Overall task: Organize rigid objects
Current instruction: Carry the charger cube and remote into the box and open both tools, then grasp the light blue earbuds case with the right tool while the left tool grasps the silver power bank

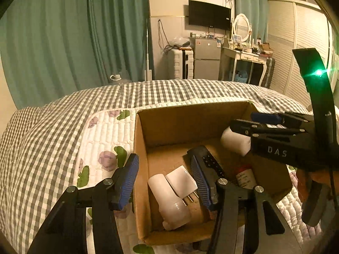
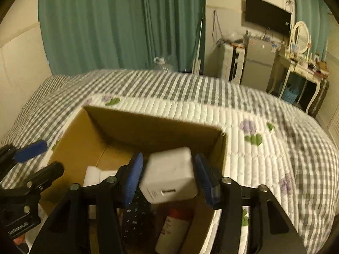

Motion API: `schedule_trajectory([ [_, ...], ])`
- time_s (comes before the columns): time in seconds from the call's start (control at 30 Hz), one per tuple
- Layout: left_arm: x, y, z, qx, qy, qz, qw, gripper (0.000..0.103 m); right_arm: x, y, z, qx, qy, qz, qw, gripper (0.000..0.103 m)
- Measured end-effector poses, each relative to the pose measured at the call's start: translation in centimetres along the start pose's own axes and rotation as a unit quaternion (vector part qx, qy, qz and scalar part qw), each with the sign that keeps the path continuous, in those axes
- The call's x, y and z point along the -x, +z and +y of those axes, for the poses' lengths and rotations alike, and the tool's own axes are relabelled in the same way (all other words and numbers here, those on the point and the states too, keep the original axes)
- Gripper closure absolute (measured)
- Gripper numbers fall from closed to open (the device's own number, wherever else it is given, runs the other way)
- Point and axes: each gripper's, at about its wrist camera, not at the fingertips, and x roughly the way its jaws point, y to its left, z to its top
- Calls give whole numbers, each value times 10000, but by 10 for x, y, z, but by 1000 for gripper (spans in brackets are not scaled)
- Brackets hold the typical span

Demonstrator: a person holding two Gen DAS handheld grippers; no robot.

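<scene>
Between right claw (image 2: 168,178) pads, white charger (image 2: 169,174), above cardboard box (image 2: 152,124)

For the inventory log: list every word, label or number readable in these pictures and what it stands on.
"DAS": white letters on the right gripper body.
Red-capped bottle label: print too small to read.
Remote control buttons: markings too small.
White charger: faint print, blurred.
TV logo: unreadable.
</scene>
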Motion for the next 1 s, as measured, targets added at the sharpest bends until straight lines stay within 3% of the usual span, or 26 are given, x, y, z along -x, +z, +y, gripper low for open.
schedule_trajectory([
  [0.2, 38, 1, 3, 204, -48, -156, 9997, 33, 50, 5, 4, -20, 62, -316, 9995, 37],
  [0.27, 55, 0, 3, 270, -79, -244, 9993, 27, 74, 4, 8, 36, 44, -422, 9991, 32],
  [0.37, 83, -3, 4, 273, -42, -389, 9989, 26, 110, -2, 15, 66, 0, -590, 9982, 25],
  [0.43, 99, -6, 2, 194, -31, -337, 9992, 26, 130, -8, 21, 101, 14, -659, 9978, 14],
  [0.57, 122, -18, -2, 27, 35, -423, 9991, 26, 154, -29, 34, 299, -141, -702, 9970, 9],
  [0.73, 131, -42, -1, 168, -29, -467, 9988, 26, 157, -61, 44, 354, -201, -537, 9977, 9],
  [1.0, 85, -90, 0, 367, -92, -116, 9992, 25, 100, -117, 44, 211, 233, 207, 9993, 9],
])
